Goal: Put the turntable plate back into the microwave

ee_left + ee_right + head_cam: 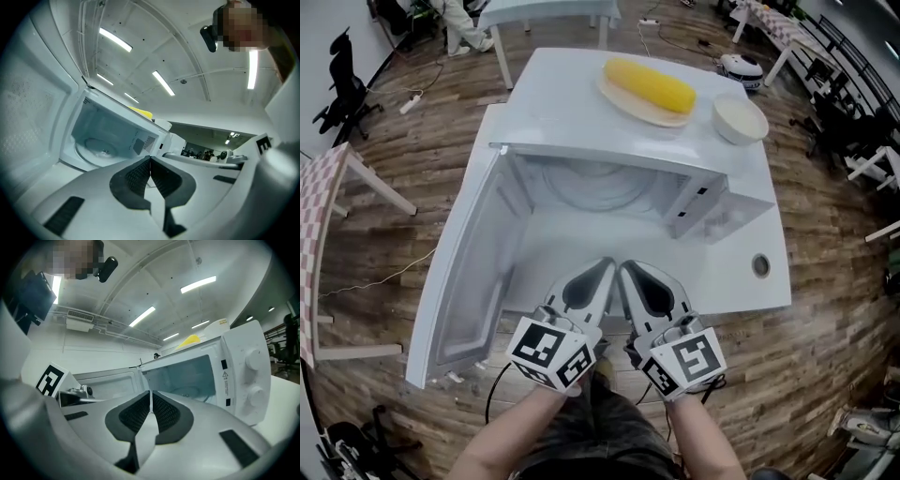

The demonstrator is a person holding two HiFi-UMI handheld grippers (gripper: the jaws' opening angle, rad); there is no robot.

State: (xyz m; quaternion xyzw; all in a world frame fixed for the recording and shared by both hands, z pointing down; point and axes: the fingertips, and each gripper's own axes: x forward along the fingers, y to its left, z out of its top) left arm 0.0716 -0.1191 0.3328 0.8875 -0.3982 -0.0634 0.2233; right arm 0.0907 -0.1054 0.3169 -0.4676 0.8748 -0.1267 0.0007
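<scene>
Glass shows in the head view: the turntable plate [595,183] lies inside the open microwave [712,211], with both grippers well short of it. In the left gripper view, the left gripper [150,161] is clenched on nothing. The right gripper view shows the right gripper [150,397] likewise pinched empty. The plate looks seated, so check that it sits flat, then push the door [464,272] gently near its free edge.

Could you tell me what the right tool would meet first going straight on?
The shut right tool aims into the open white microwave; it would probably reach the round glass turntable plate on its floor, or the back wall; depth is unclear.
</scene>
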